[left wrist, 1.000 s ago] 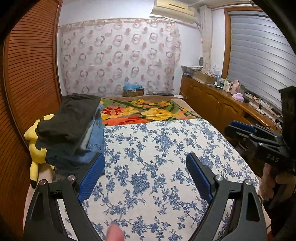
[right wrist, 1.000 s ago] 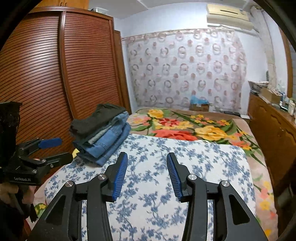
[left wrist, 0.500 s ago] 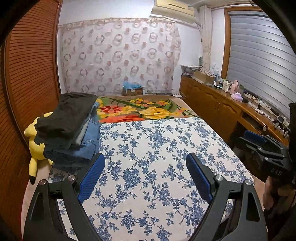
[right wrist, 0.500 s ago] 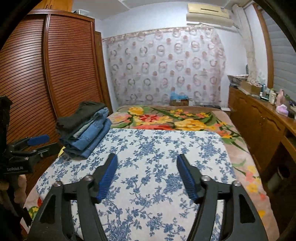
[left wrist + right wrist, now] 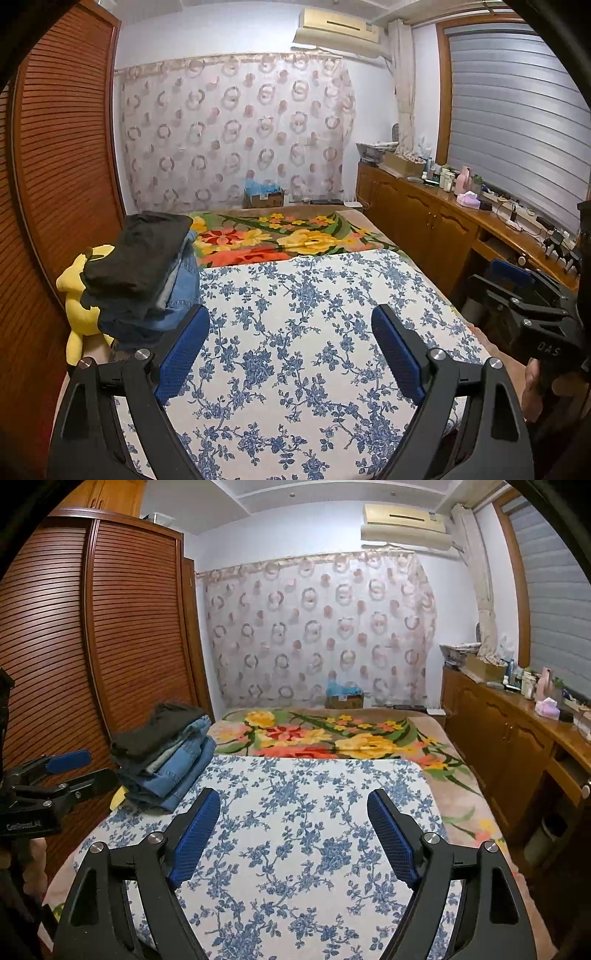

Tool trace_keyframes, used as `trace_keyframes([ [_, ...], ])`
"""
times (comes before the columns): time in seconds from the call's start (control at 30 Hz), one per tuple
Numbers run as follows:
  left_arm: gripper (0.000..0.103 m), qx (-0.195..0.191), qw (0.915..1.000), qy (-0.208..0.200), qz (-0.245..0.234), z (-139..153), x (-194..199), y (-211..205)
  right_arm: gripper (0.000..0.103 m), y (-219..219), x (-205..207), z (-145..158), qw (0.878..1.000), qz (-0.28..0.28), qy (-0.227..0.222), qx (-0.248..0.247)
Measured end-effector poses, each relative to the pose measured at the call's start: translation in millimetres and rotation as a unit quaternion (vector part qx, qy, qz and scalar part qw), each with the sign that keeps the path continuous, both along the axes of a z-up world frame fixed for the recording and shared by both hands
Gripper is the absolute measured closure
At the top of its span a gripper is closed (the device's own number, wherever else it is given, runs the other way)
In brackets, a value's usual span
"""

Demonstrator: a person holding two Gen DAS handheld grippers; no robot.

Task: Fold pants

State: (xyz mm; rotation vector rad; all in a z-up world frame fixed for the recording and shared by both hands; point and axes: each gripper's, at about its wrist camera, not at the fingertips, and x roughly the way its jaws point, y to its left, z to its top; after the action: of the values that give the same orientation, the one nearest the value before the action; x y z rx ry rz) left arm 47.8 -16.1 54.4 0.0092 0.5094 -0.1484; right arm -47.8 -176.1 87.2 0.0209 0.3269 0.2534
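Observation:
A stack of folded pants (image 5: 147, 266) (image 5: 166, 757), dark pairs over blue jeans, lies at the left edge of the blue-flowered white cloth (image 5: 314, 350) (image 5: 306, 830) on the bed. My left gripper (image 5: 290, 317) stands open over the cloth with nothing between its blue pads; the stack is just beyond its left finger. My right gripper (image 5: 293, 801) hovers over the cloth's near part, its jaws opening wide and empty. Each gripper also shows at the edge of the other's view: the right gripper (image 5: 524, 291) and the left gripper (image 5: 62, 771).
A yellow plush toy (image 5: 83, 295) sits left of the stack by the slatted wooden wardrobe (image 5: 92, 646). A flowered blanket (image 5: 351, 738) covers the far bed. A wooden sideboard (image 5: 443, 221) with bottles runs along the right wall. A cardboard box (image 5: 343, 699) stands by the curtain.
Both grippers have drawn back and risen a little from the stack, so more of the cloth shows. The right gripper's jaws have spread much wider. The left jaws are unchanged.

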Motion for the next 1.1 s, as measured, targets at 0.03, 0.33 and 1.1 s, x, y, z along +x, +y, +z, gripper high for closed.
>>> trace_keyframes([
  [0.03,0.013,0.000,1.0000,-0.001,0.001,1,-1,0,0.020,-1,-4,-2,1.000,-0.001,-0.003,0.000],
  [0.33,0.013,0.001,0.9998,-0.018,0.011,9,-11,4,0.020,-12,-11,-4,1.000,-0.010,-0.027,0.011],
  [1.1,0.013,0.000,0.9989,-0.034,0.033,15,-20,20,0.019,-14,-10,-14,0.999,-0.014,-0.040,0.010],
])
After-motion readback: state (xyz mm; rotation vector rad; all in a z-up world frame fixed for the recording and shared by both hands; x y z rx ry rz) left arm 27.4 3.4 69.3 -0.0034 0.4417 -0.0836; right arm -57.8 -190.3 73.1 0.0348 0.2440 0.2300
